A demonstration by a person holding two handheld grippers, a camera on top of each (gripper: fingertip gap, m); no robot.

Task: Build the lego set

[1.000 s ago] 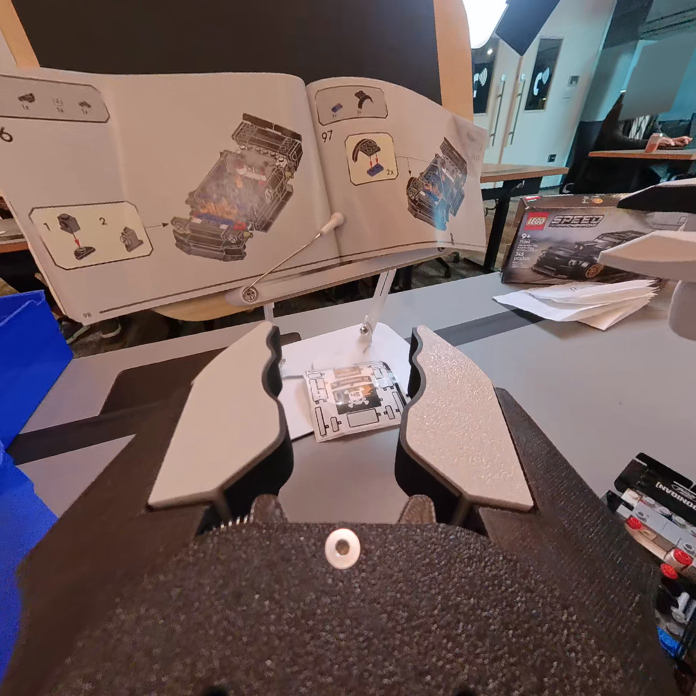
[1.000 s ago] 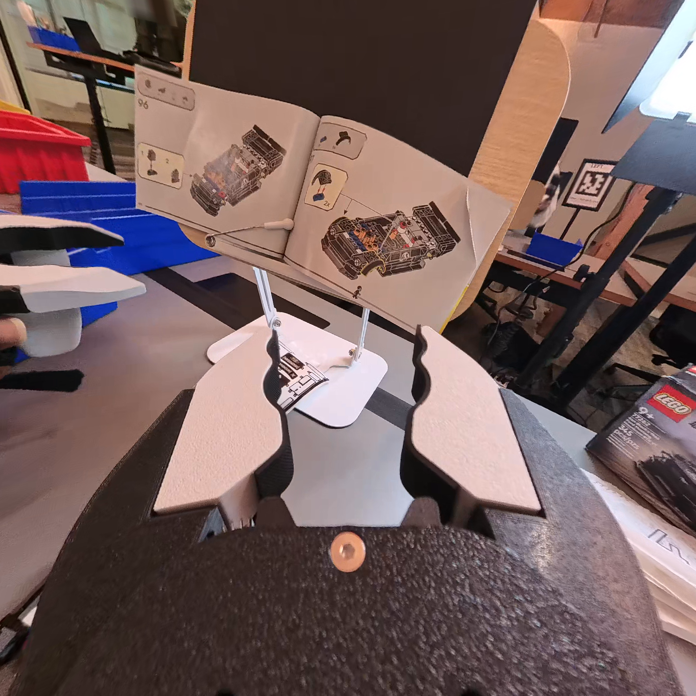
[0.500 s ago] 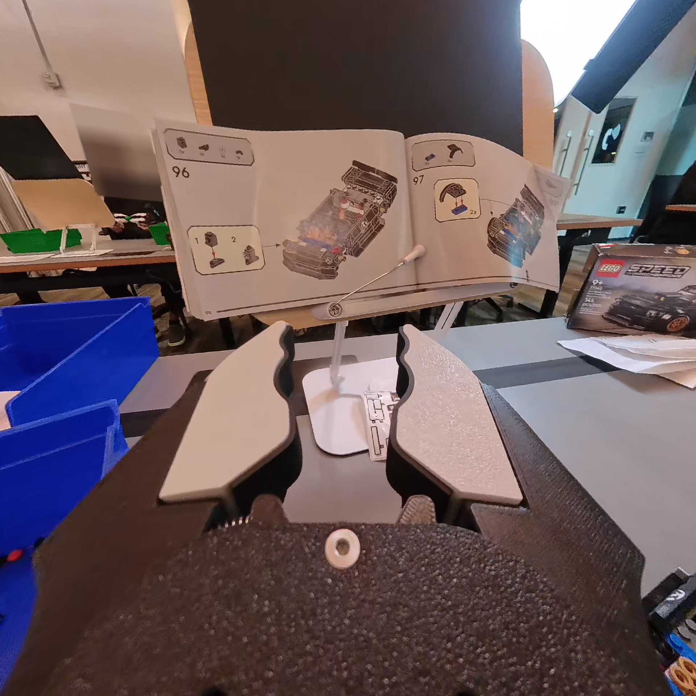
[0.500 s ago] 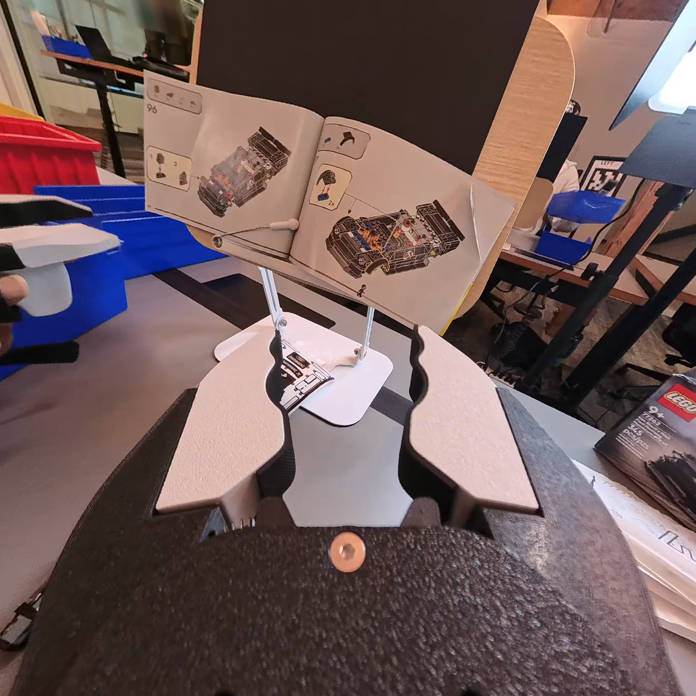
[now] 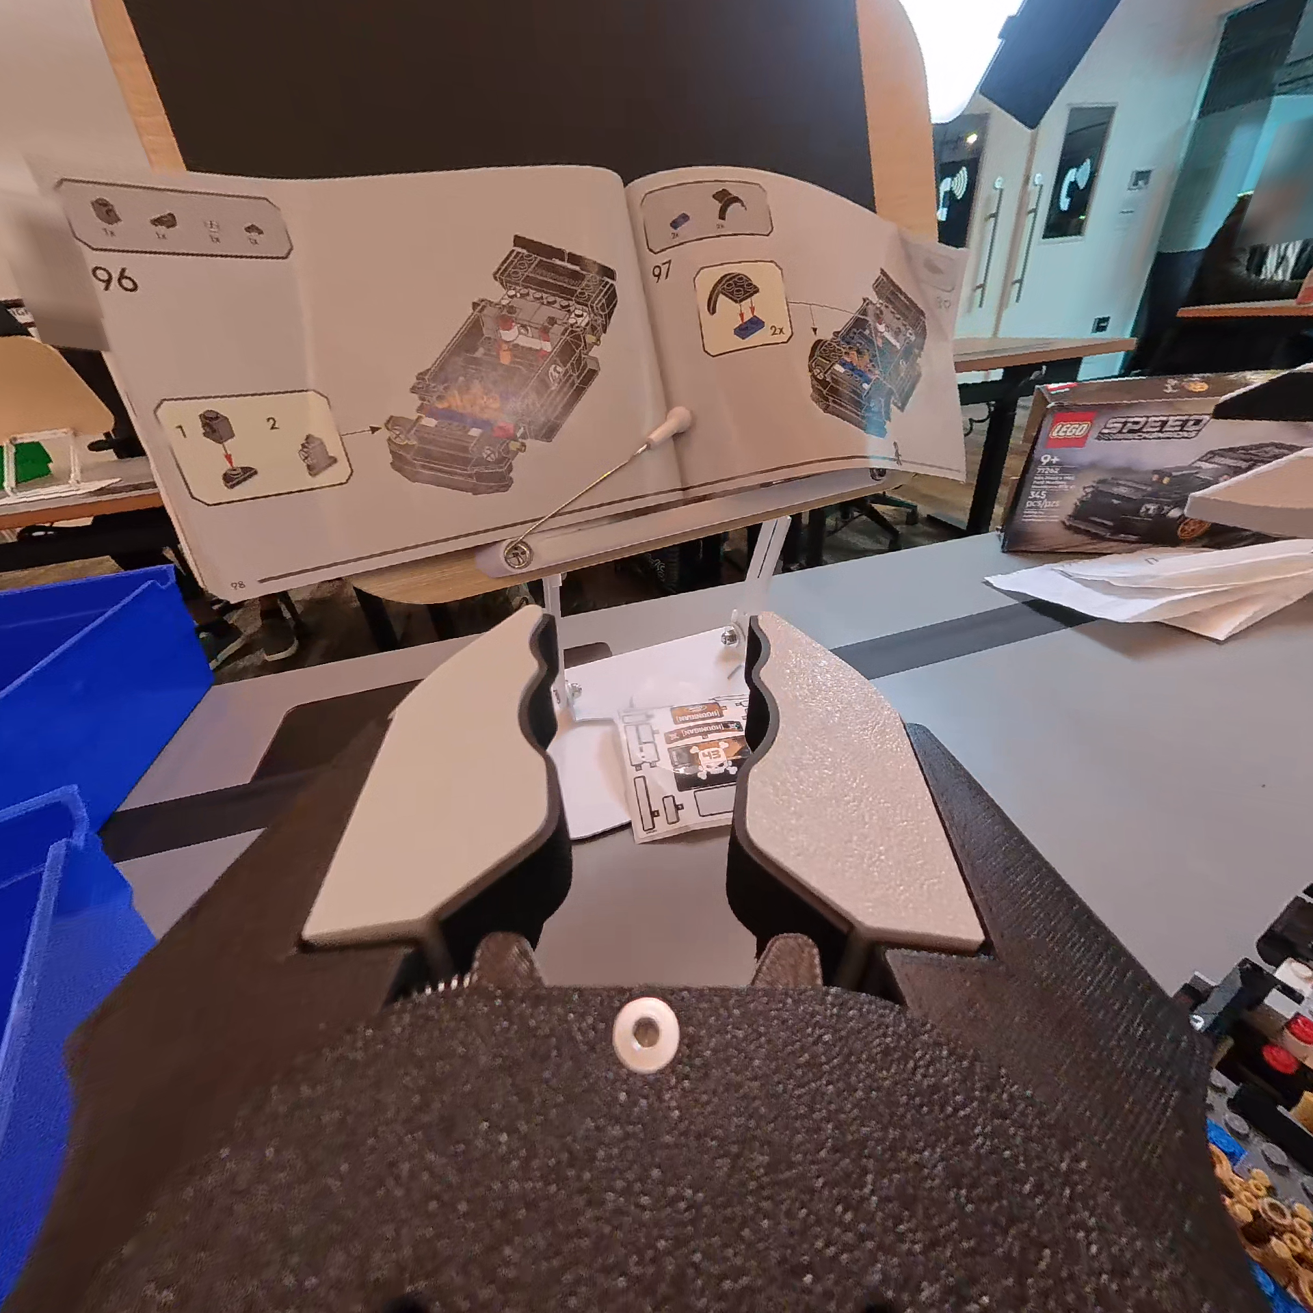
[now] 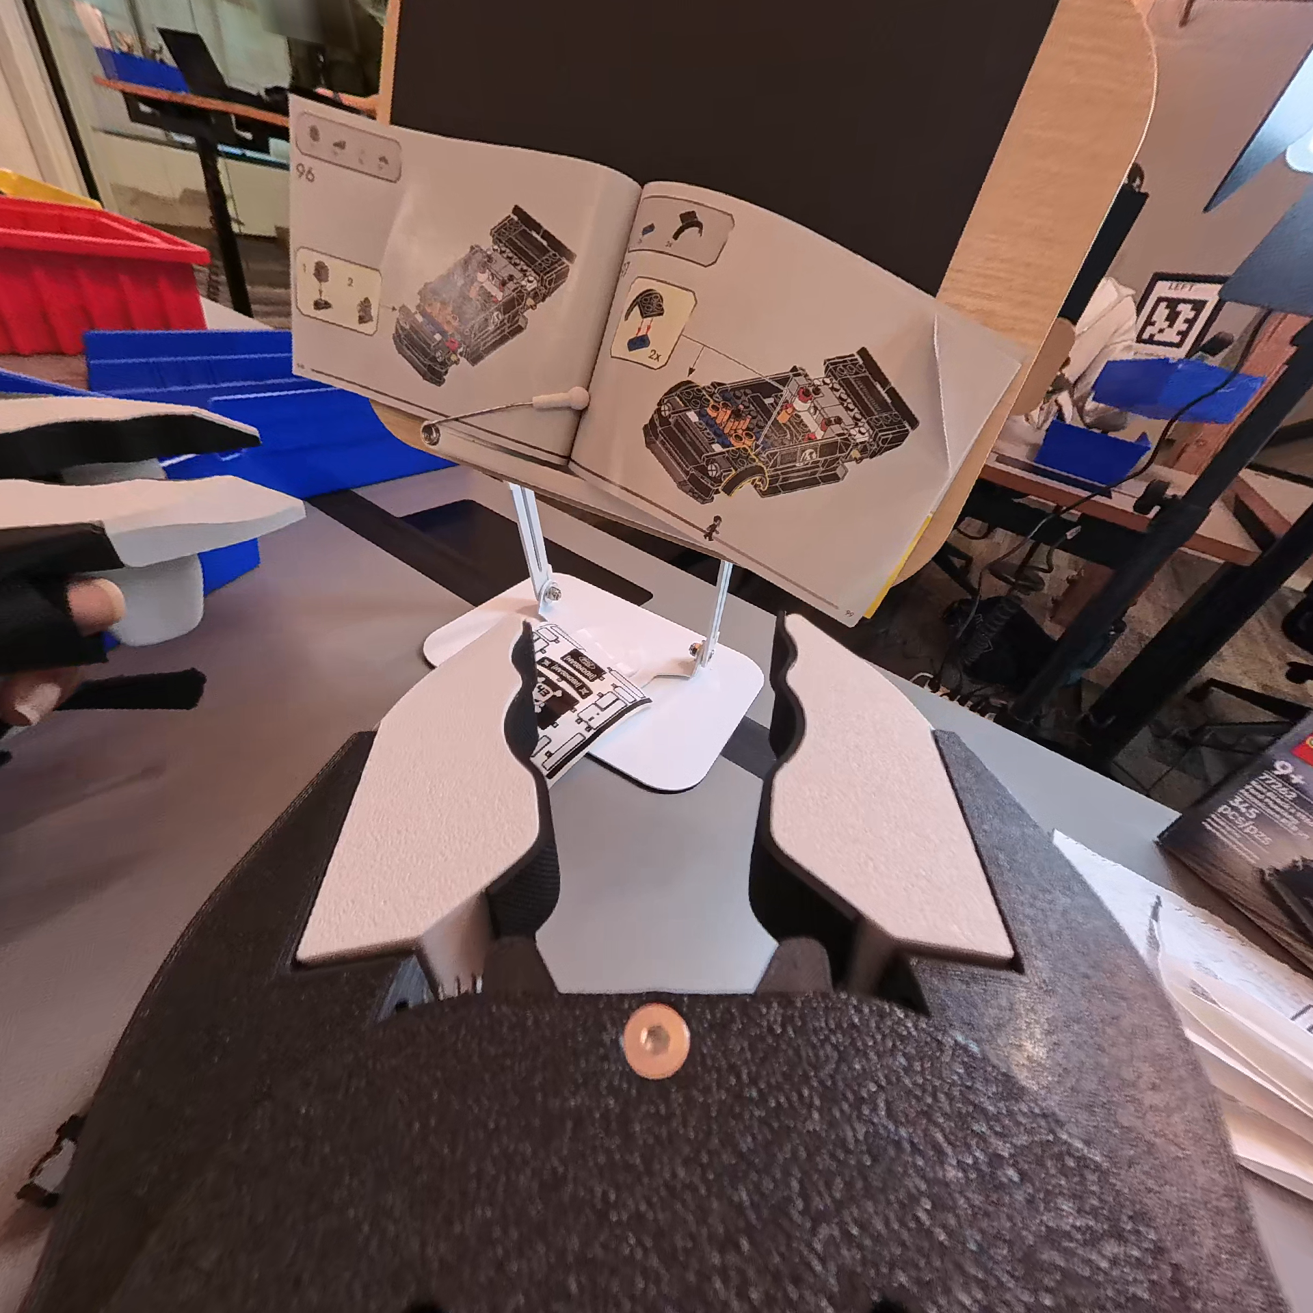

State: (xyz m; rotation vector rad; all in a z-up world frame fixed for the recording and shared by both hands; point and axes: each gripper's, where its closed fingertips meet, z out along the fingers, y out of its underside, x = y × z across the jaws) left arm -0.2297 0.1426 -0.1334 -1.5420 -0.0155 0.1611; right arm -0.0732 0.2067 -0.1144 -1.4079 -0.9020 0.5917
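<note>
1. The partly built car (image 5: 1279, 1051) sits at the desk's (image 5: 1066, 746) right edge, loose pieces beside it.
2. The manual (image 5: 455, 369) stands open on a stand (image 6: 682, 710), likely for reading steps.
3. A sticker sheet (image 5: 682, 760) lies on its base.
4. Left tool (image 5: 646, 710) and right tool (image 6: 654, 682) hover spread, empty.
5. The printed set box (image 5: 1151, 476) lies at the far right.

Booklet (image 5: 440, 369) sits open on stand (image 6: 668, 717), straight ahead of me on table (image 5: 1101, 739). Sticker sheet (image 5: 682, 760) lies on stand's base, under booklet. Bins (image 5: 85, 682) to my left. Set box (image 5: 1137, 469) far right, w/ paper bags (image 5: 1165, 590) in front of it. Loose bricks (image 5: 1265, 1080) near right, by my left gripper (image 5: 646, 717).
</note>
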